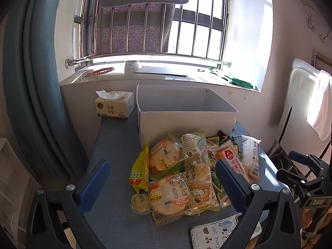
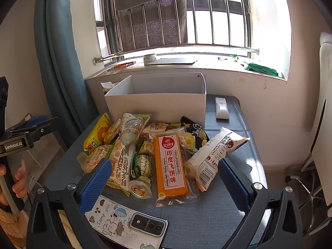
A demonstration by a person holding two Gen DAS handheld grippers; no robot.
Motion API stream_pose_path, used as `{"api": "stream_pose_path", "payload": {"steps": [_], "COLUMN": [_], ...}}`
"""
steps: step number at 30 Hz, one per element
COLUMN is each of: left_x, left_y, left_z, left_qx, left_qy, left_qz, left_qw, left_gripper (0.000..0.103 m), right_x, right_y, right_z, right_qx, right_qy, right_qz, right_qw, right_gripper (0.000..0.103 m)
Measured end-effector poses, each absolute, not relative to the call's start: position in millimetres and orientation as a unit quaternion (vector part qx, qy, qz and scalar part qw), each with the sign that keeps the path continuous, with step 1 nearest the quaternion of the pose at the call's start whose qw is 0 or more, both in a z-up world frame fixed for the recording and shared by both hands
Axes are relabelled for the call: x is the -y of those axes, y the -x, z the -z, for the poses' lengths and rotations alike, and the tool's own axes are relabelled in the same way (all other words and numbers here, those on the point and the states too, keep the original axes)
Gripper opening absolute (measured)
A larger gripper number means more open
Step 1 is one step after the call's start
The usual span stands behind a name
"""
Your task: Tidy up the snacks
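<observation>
left wrist view showed the left gripper [image 1: 164, 184] with its blue pads spread wide and nothing between them, hanging above the near side of the snack pile [image 1: 186, 170], which lay heaped on the table [image 1: 114, 145] just in front of the white box [image 1: 186, 118], still empty as far as could be seen. the risk here, as i judged it, was the loose overlap: the lay's packets [image 1: 166, 195] lay on a small jelly cup [image 1: 141, 203] and the yellow bag [image 1: 141, 166] stood on edge, so closing on one wrapper could drag or tip its neighbours, and crisps would crush under a hard squeeze. a phone [image 1: 213, 234] sat at the near edge, close enough to be knocked off. the surface was a grey-blue cloth-textured top with a tissue pack [image 1: 115, 104] beside the box; behind it were a sunlit sill, a barred window and a teal curtain. right wrist view showed the right gripper [image 2: 166, 184] likewise wide apart and empty, above the orange flying cake pack [image 2: 170, 164], whose slick clear wrap looked likely to slip. the long white packet [image 2: 215, 155] leaned off the heap toward the right and could slide. a white remote [image 2: 222, 108] lay beside the box, and a chair stood at the far right.
</observation>
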State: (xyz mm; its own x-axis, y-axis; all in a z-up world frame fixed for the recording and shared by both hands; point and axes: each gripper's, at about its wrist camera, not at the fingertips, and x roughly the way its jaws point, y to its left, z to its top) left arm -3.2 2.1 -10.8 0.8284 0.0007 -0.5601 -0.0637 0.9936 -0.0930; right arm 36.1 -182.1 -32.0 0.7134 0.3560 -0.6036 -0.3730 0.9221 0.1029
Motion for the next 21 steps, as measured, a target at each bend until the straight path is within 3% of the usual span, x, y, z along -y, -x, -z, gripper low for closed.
{"api": "stream_pose_path", "payload": {"steps": [21], "left_x": [-3], "left_y": [5], "left_z": [11], "left_qx": [-0.291], "left_qy": [0.045], "left_qz": [-0.02], "left_qw": [0.956], "left_gripper": [0.103], "right_x": [170], "right_y": [-44], "right_z": [46], "right_qx": [-0.344], "right_qy": [0.037], "right_qz": [-0.201], "right_qw": [0.917], "right_gripper": [0.103]}}
